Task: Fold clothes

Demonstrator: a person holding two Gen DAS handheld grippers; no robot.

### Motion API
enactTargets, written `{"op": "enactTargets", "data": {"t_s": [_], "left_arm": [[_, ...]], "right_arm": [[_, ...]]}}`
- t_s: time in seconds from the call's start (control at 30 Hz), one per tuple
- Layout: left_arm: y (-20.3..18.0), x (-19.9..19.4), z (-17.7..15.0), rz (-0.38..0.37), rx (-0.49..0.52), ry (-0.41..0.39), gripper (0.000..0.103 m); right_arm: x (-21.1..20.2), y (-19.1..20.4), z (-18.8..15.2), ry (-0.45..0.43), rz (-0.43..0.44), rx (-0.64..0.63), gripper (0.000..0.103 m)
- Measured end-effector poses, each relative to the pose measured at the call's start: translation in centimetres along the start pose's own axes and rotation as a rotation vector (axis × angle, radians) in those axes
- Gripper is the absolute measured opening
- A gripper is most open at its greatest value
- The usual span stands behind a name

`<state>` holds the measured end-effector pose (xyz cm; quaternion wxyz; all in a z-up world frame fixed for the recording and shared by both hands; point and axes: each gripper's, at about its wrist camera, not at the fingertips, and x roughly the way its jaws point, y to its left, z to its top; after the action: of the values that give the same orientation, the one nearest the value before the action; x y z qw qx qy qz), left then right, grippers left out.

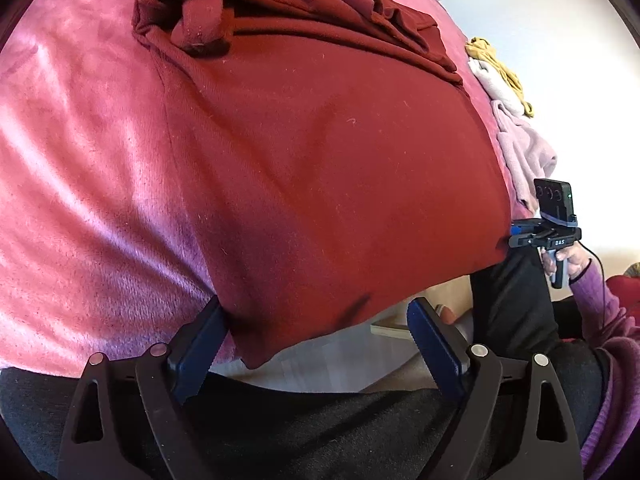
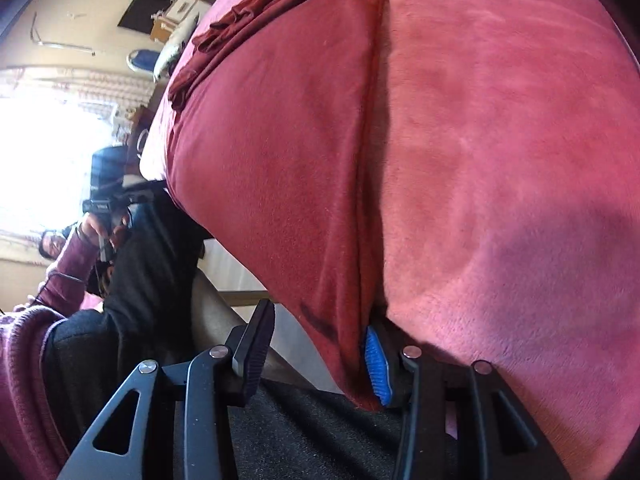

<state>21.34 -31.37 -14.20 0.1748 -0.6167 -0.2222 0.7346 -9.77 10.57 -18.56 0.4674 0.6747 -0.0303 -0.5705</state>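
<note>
A dark red garment (image 1: 320, 152) lies spread on a pink plush blanket (image 1: 80, 184), with its far end bunched in folds (image 1: 280, 4). Its near hem hangs over the bed's edge. My left gripper (image 1: 316, 308) is open wide around the hem's near corner (image 1: 256, 352); the left pad (image 1: 200, 344) sits beside the fabric edge and the right pad stands clear. In the right wrist view the garment (image 2: 280, 160) has its other hem corner (image 2: 356, 380) between the open fingers of my right gripper (image 2: 320, 320). The blue pad (image 2: 376, 368) lies against the cloth; the other finger is apart.
A pile of yellow, white and pale pink clothes (image 1: 512, 120) lies at the bed's right edge. The person's dark trousers (image 1: 508, 300) and purple sleeve (image 1: 616, 344) are close below the grippers. Pale floor (image 1: 320, 364) shows under the hem. A bright window (image 2: 44, 152) is at left.
</note>
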Motion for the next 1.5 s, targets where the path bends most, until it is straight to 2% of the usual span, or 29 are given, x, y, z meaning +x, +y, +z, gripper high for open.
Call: {"op": "enactTargets", "data": {"t_s": [0.1,0.23,0.3,0.37,0.4,0.43,0.47,0.5,0.6,0.67,0.73,0.87,0.97,1.07,1.13,1.2,1.27,1.3,1.37,1.5], "left_arm": [[-0.2,0.4,-0.1,-0.018,0.015,0.031,0.090],[-0.7,2.0,-0.2,-0.050,0.045,0.115,0.089],[-1.1,2.8,0.0,-0.031,0.056,0.150,0.084],[-1.2,3.1,0.1,-0.006,0.060,0.157,0.075],[-1.1,3.0,0.1,0.007,0.057,0.152,0.060],[-1.0,2.9,0.0,0.019,0.053,0.145,0.029],[-0.7,2.6,-0.1,0.029,0.041,0.129,0.011],[-0.5,2.3,-0.1,0.016,0.025,0.110,0.009],[-1.4,1.0,-0.4,-0.042,0.070,0.047,0.009],[-2.3,0.0,-0.6,-0.089,0.097,0.015,0.009],[-2.5,-0.9,-1.0,-0.144,0.088,-0.008,0.009],[-1.9,-3.7,-0.6,-0.346,0.000,-0.105,0.009],[-1.3,-6.4,1.4,-0.509,-0.047,-0.218,0.009],[1.5,-8.7,4.9,-0.661,-0.186,-0.374,0.009],[4.7,-9.4,7.5,-0.679,-0.324,-0.490,0.009],[8.7,-8.3,9.9,-0.674,-0.512,-0.546,0.009],[12.3,-5.4,11.1,-0.683,-0.726,-0.522,0.009],[13.2,-4.3,11.3,-0.672,-0.787,-0.502,0.009],[13.9,-2.8,11.2,-0.671,-0.845,-0.474,0.009],[13.8,-2.4,11.2,-0.777,-0.866,-0.478,0.016]], "right_arm": [[-0.2,-0.2,-0.1,-0.004,0.003,0.006,0.043],[-0.1,0.1,-0.1,-0.009,-0.003,-0.004,0.042],[0.0,0.2,-0.1,-0.015,-0.014,-0.010,0.039],[0.1,0.3,-0.2,-0.023,-0.038,-0.010,0.031],[0.1,0.2,-0.2,-0.027,-0.055,-0.005,0.021],[0.1,0.2,-0.3,-0.030,-0.073,-0.001,0.009],[0.0,0.0,-0.3,-0.035,-0.078,0.013,0.007],[-0.1,-0.3,-0.3,-0.042,-0.062,0.040,0.005],[-0.6,-0.9,-0.5,-0.075,0.008,0.110,0.004],[-1.3,-0.5,-0.6,-0.105,0.088,0.127,0.004],[-2.0,0.2,-0.6,-0.130,0.148,0.132,0.004],[-2.8,1.6,0.4,-0.138,0.260,0.169,0.004],[-3.9,2.7,3.7,-0.194,0.369,0.200,0.004],[-4.9,2.7,9.3,-0.284,0.474,0.256,0.004],[-4.8,1.7,13.5,-0.345,0.484,0.306,0.004],[-4.0,-0.4,17.5,-0.406,0.493,0.411,0.004],[-2.7,-2.7,20.3,-0.442,0.480,0.517,0.004],[-1.9,-3.9,21.3,-0.445,0.469,0.572,0.004],[-0.4,-5.4,22.4,-0.421,0.440,0.652,0.005],[0.9,-5.7,23.2,-0.329,0.385,0.667,0.007]]}}
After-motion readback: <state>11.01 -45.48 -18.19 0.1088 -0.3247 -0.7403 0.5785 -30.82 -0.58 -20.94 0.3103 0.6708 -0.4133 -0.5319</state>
